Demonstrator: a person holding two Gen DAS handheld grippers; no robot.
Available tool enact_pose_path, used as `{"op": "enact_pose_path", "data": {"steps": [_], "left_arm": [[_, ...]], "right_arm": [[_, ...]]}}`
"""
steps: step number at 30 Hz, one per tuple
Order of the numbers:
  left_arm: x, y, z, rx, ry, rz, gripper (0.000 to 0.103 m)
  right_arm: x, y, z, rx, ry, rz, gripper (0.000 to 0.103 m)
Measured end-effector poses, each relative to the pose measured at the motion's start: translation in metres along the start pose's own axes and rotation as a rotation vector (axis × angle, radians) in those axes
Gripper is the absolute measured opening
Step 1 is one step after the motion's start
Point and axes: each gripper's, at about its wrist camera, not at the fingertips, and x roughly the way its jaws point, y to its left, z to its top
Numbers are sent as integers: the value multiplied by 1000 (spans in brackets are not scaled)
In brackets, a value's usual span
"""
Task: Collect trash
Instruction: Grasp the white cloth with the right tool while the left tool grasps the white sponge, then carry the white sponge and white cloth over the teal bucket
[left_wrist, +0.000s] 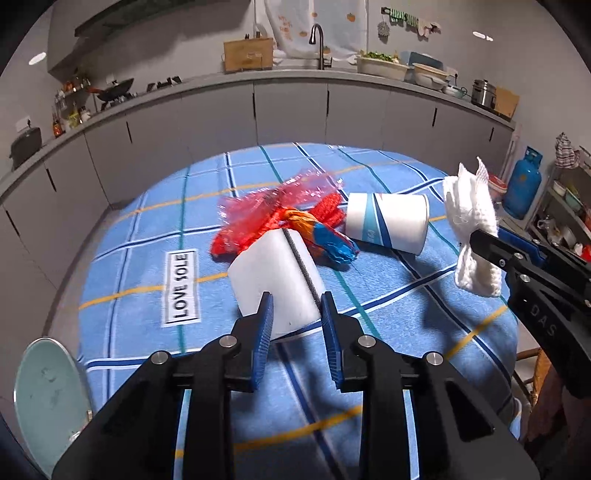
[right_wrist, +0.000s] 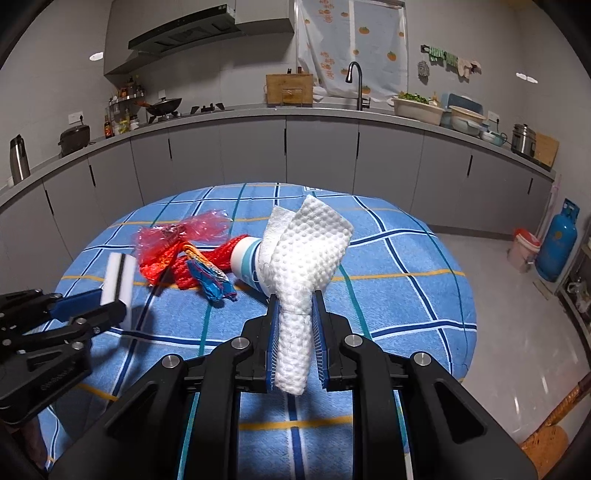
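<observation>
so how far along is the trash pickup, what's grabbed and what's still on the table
Nothing visibly binned yet. In hand: the right claw is shut on the white paper towel, lifted off the cloth; the left claw is around the white foam block. Left on the table: the paper cup on its side, red mesh netting, pink plastic film and the orange-blue wrapper.

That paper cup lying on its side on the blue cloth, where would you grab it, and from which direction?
Probably across the round wall of the paper cup, near the middle, coming down from above. It lies tipped over with its open mouth to the right and its base against the red mesh, so the upper side is free. The rim is another option, though thin paper may crush.
</observation>
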Motion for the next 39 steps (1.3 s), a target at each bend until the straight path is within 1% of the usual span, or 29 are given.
{"op": "enact_pose_path", "data": {"steps": [5, 15, 26, 39], "left_arm": [[-20, 9, -1, -4, -36, 36, 27], [-44, 30, -10, -29, -62, 75, 27], [-67, 59, -20, -79, -84, 130, 27], [-89, 93, -36, -138, -92, 194, 27]], "right_arm": [[-5, 6, 2, -9, -13, 12, 18], [-17, 32, 6, -51, -32, 59, 18], [-26, 64, 4, -95, -41, 124, 18], [-36, 111, 5, -171, -56, 224, 18]]}}
